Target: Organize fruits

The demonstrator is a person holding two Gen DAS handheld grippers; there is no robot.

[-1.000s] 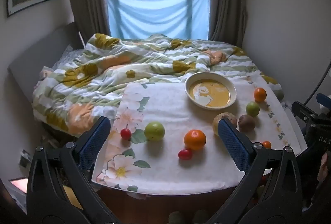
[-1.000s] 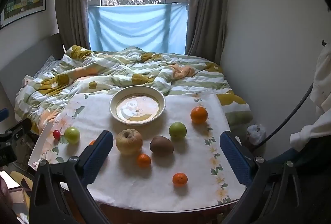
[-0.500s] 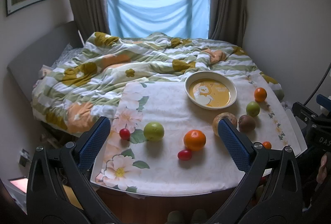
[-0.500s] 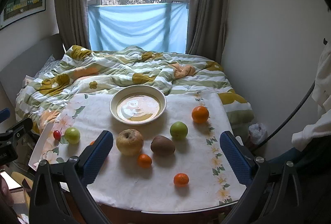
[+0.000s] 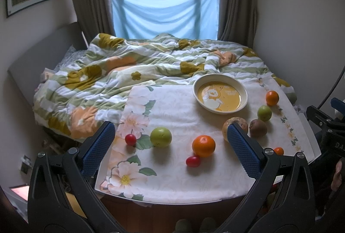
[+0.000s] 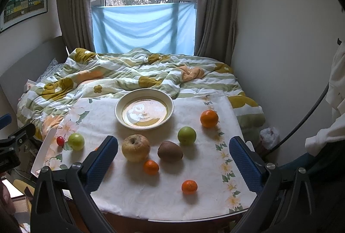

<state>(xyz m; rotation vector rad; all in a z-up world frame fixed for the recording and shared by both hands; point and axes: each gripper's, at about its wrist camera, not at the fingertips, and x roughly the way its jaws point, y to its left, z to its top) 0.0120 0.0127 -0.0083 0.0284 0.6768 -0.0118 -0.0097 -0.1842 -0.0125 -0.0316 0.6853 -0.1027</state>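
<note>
step: pre-grasp, nothing picked yet | left gripper (image 5: pixel 171 143) & right gripper (image 6: pixel 173 154) jaws wide, empty, above bench near edge | fruits loose on bench cloth round empty bowl (image 6: pixel 144 111) | next: prob. drop onto apple (image 6: pixel 135 148), close, carry to bowl

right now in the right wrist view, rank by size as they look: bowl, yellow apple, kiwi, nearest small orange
1. bowl
2. yellow apple
3. kiwi
4. small orange
The orange lies nearest the camera and looks smallest anyway.
</note>
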